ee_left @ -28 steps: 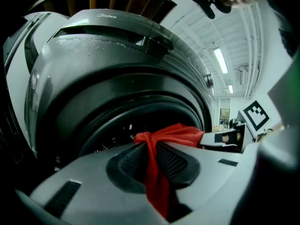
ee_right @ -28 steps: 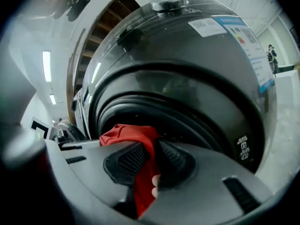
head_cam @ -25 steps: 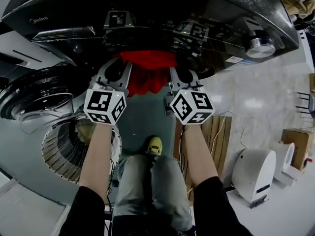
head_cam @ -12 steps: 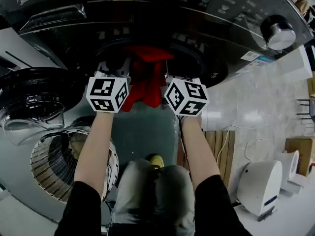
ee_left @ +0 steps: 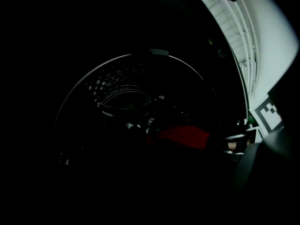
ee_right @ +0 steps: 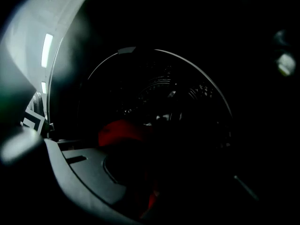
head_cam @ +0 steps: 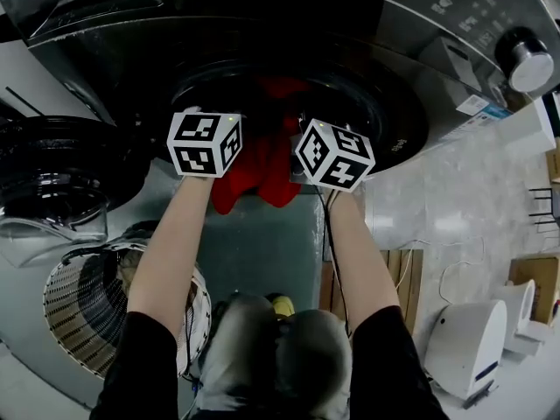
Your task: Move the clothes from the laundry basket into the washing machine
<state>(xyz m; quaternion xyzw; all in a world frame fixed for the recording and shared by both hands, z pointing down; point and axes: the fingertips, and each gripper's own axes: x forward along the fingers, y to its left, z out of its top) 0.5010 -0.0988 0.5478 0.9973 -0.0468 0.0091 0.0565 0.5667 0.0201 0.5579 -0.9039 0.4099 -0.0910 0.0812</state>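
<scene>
Head view: left tool (head_cam: 206, 140) and right tool (head_cam: 331, 153) clamp red garment (head_cam: 262, 160) at drum opening (head_cam: 350, 94).

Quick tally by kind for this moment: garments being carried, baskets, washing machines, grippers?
Red garment: 1
Laundry basket: 1
Washing machine: 1
Left gripper, right gripper: 2
Total: 5
</scene>
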